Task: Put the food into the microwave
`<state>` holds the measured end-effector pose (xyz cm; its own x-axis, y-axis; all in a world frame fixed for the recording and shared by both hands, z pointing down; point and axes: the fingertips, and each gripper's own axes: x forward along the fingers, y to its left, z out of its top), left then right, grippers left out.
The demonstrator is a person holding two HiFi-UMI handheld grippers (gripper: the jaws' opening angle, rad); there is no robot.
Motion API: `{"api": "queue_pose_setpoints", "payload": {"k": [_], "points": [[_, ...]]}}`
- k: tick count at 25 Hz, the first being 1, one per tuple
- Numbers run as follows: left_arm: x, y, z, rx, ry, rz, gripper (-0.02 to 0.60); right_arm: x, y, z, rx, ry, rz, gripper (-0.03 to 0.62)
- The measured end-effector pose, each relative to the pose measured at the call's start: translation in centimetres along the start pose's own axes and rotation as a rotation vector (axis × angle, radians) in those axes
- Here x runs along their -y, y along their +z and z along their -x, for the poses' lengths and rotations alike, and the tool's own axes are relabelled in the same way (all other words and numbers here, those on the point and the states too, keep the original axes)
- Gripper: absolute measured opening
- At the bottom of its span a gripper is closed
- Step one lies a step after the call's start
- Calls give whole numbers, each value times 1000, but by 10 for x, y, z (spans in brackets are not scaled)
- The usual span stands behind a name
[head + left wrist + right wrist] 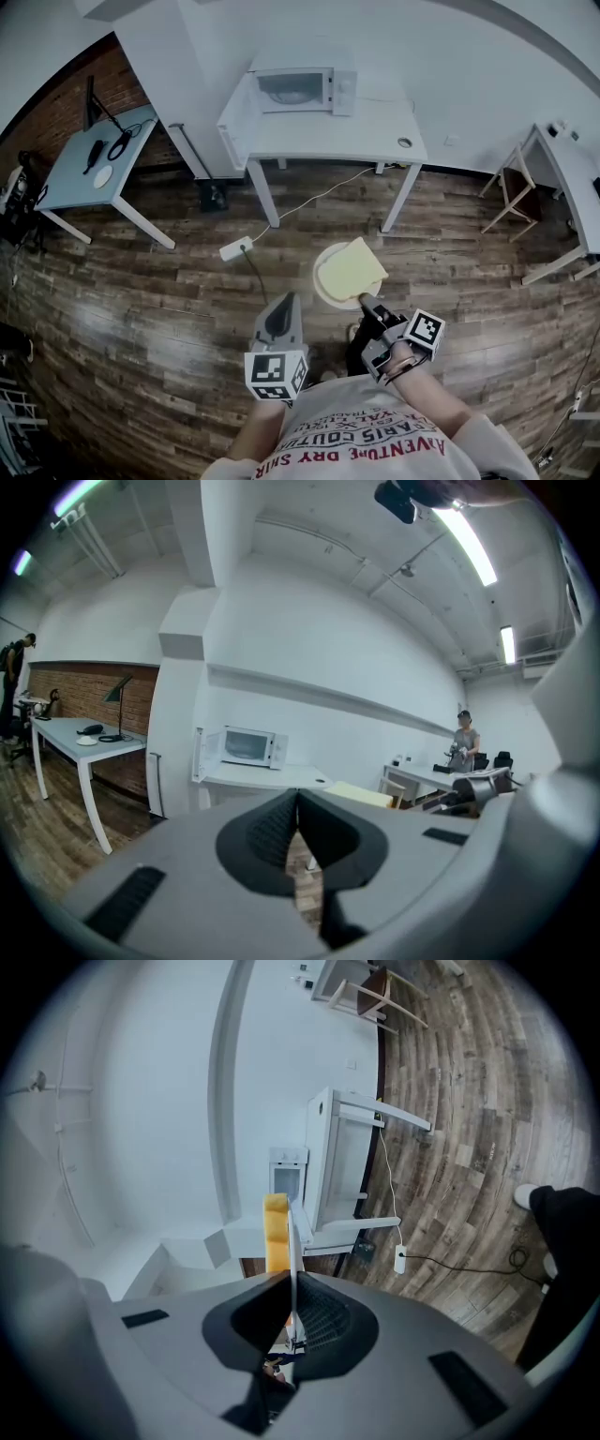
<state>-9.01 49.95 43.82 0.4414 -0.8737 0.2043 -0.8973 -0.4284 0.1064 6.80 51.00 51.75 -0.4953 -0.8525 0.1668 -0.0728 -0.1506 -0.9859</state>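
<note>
**A:** How did the left tongs (284, 305) stand?

**B:** They were shut with nothing between them, and they pointed across the wood floor at the white tabletop (328, 139).

**A:** And the microwave (305, 89)?

**B:** It sat on that tabletop with its door (237, 112) swung open to the left.

**A:** Where was the food?

**B:** A yellow square slice (352, 267) lay loose on a white plate (323, 291). The right tongs (366, 302) were clamped on the plate's near rim and held it out in the air, well apart from the microwave.

**A:** What could have gone wrong from there?

**B:** A power strip (235, 248) and its cable lay on the floor between the person and the tabletop, and a foot could have caught them. The plate might also have clipped the open door on the way in. The greater risk was probably the grip. The plate hung from one thin edge, so it could have pivoted or slipped in the tongs. Any tilt would likely have sent the loose slice sliding off to the floor.
</note>
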Motion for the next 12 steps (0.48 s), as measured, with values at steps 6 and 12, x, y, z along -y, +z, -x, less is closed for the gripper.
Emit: {"api": "queue_pose_setpoints", "payload": {"k": [6, 12], "points": [[-19, 1, -35, 0, 59, 4, 6, 3, 23, -47, -53, 0, -9, 23], [-39, 24, -113, 14, 126, 8, 6, -16, 84, -112, -122, 9, 3, 23]]}}
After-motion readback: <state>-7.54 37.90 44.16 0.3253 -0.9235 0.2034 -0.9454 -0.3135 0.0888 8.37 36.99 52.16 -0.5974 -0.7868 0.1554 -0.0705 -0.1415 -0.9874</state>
